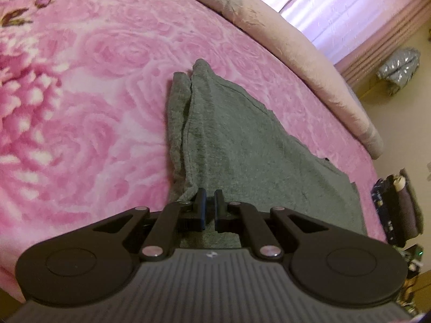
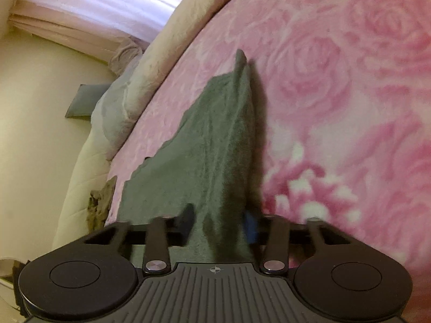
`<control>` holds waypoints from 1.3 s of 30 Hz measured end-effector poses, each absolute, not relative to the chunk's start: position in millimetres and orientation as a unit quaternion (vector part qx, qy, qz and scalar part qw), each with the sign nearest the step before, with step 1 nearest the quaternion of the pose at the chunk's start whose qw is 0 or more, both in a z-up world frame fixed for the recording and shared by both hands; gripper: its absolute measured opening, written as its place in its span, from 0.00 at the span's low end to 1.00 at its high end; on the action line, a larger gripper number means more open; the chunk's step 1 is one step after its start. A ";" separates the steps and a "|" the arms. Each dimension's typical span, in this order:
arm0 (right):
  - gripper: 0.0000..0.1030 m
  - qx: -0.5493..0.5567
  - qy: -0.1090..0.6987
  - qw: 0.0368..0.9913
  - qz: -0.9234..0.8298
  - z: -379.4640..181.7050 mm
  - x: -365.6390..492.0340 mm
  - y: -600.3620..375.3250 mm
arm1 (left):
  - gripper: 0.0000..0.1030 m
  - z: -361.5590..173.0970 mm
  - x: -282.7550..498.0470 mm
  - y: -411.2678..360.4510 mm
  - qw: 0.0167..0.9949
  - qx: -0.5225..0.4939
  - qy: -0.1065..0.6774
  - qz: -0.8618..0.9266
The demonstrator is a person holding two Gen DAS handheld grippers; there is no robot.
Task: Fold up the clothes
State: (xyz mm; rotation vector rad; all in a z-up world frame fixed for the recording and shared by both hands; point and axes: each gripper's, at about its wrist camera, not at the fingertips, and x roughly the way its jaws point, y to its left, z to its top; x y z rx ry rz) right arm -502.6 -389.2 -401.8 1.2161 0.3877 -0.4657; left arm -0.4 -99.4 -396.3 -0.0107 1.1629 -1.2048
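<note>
On the bed's pink rose blanket, the left gripper, jaws nearly closed, hovers over the grey garment; the right gripper, jaws partly apart, straddles a raised fold. A beige pillow lies beyond.

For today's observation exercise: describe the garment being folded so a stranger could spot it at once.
Start with the bed's pink rose-patterned blanket. Near the edge bordered by a beige padded rim lies the grey garment, partly folded and tapering to a point. It is the only plain, dark piece on that flowery surface.
</note>
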 end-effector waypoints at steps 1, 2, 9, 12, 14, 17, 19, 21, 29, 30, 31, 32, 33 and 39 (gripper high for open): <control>0.29 0.562 0.179 0.777 -0.221 -401.8 -503.2 -388.4 | 0.02 -396.6 0.6 -99.5 0.668 -0.007 0.517 -0.535; 0.25 0.562 0.179 0.776 -0.226 -401.7 -503.9 -387.7 | 0.03 -396.4 1.1 -99.5 0.667 -0.008 0.518 -0.535; 0.06 0.474 0.287 0.760 -0.341 -355.4 -459.3 -367.4 | 0.03 -390.9 5.5 -91.3 0.659 -0.027 0.521 -0.543; 0.06 0.390 0.327 0.772 -0.381 -317.3 -411.4 -348.0 | 0.03 -387.3 9.9 -80.0 0.656 -0.044 0.519 -0.547; 0.06 0.329 0.340 0.790 -0.390 -293.9 -372.1 -328.2 | 0.03 -385.4 13.1 -70.2 0.654 -0.057 0.518 -0.548; 0.06 0.230 0.355 0.821 -0.385 -279.8 -300.4 -282.9 | 0.03 -385.2 17.5 -56.4 0.650 -0.076 0.522 -0.546; 0.06 0.188 0.369 0.833 -0.368 -291.7 -263.2 -251.0 | 0.04 -386.1 19.7 -47.9 0.651 -0.084 0.526 -0.542; 0.18 0.152 0.391 0.835 -0.355 -317.9 -227.0 -221.6 | 0.04 -388.1 20.9 -40.9 0.650 -0.091 0.530 -0.536; 0.84 0.113 0.369 0.870 -0.306 -344.5 -232.6 -168.7 | 0.07 -379.9 10.2 -35.9 0.638 -0.101 0.531 -0.549; 0.84 0.121 0.357 0.873 -0.310 -336.3 -245.1 -171.7 | 0.08 -379.0 6.0 -39.6 0.633 -0.101 0.530 -0.554; 0.84 0.130 0.342 0.876 -0.313 -328.8 -257.7 -176.1 | 0.10 -378.9 1.8 -44.2 0.628 -0.102 0.532 -0.559; 0.84 0.152 0.322 0.877 -0.323 -321.9 -281.7 -183.3 | 0.12 -379.8 -2.6 -49.7 0.621 -0.103 0.535 -0.564; 0.84 0.174 0.311 0.873 -0.334 -317.0 -292.1 -192.1 | 0.15 -381.1 -7.1 -55.9 0.613 -0.104 0.539 -0.568; 0.83 0.326 0.300 0.783 -0.436 -340.1 -385.9 -264.4 | 0.25 -401.2 -32.6 -114.9 0.563 -0.104 0.582 -0.577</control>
